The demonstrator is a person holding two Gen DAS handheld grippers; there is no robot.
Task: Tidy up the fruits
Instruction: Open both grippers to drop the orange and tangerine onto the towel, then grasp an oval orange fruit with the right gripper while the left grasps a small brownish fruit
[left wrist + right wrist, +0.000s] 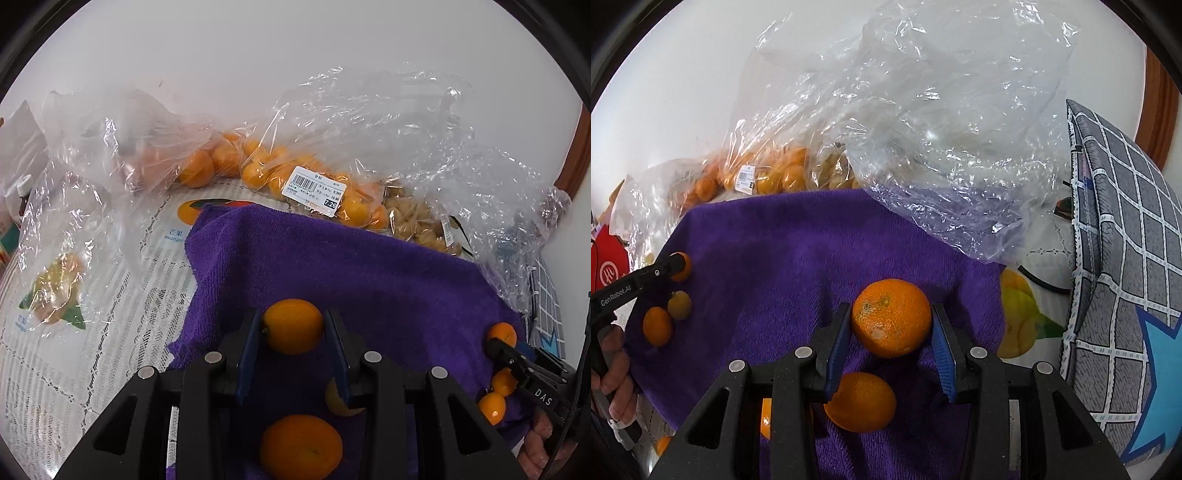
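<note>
Pinching a kumquat (293,326) in my left gripper (293,332) over the purple towel (369,266); my right gripper (891,330) is clamping a mandarin (891,317).

"GenRobot.AI" on the left gripper (677,266); "mango" on the tablecloth (173,236).

Black left gripper (293,363), blue jaws, silver screws, "DAS" marking.

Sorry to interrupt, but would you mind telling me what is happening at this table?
A person is sorting fruit with two handheld grippers. The left gripper is shut on a kumquat, the right gripper on a mandarin, both over a purple towel where several fruits already lie. More fruit sits in plastic bags behind the towel.
</note>
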